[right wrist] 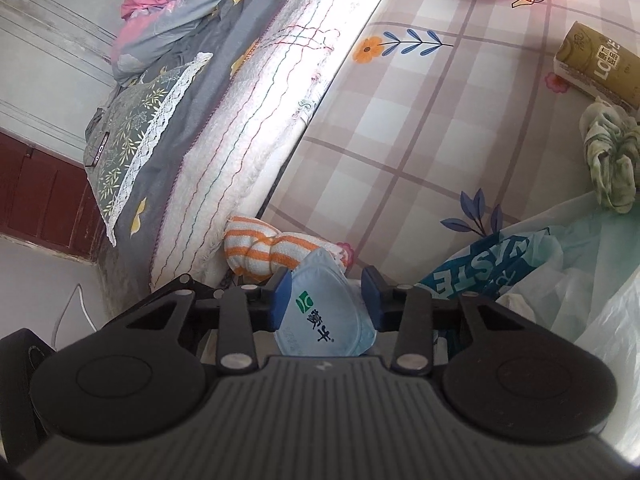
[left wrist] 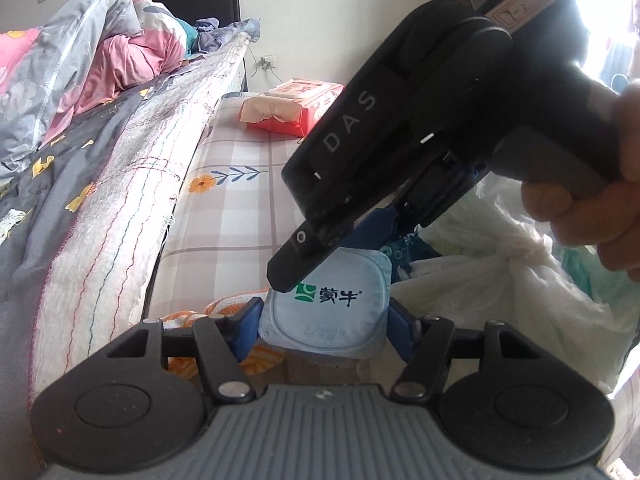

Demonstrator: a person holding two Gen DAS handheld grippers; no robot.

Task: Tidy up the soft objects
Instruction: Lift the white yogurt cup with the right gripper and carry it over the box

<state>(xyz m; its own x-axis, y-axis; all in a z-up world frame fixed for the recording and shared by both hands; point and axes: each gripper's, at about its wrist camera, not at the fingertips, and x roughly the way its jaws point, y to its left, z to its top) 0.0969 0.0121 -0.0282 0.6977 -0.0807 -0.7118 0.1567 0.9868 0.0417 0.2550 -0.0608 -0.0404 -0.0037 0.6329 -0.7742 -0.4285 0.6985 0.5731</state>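
A light blue soft pouch with a green logo [left wrist: 332, 308] sits between the blue pads of my left gripper [left wrist: 326, 320], which is shut on its sides. My right gripper [left wrist: 320, 248] comes down from the upper right and its fingers straddle the pouch's top. In the right wrist view the same pouch [right wrist: 320, 312] lies between the right gripper's [right wrist: 326, 300] blue pads; the left pad touches it, the right pad stands a little apart. An orange-and-white striped cloth [right wrist: 272, 252] lies just beyond, against the mattress.
A checked floral sheet [right wrist: 420, 128] covers the low surface beside a raised mattress [right wrist: 248, 120] with rumpled bedding [left wrist: 80, 80]. A red wipes pack [left wrist: 292, 104], an olive box [right wrist: 596, 64], a green crumpled cloth [right wrist: 608, 156] and white plastic bags [left wrist: 500, 276] lie around.
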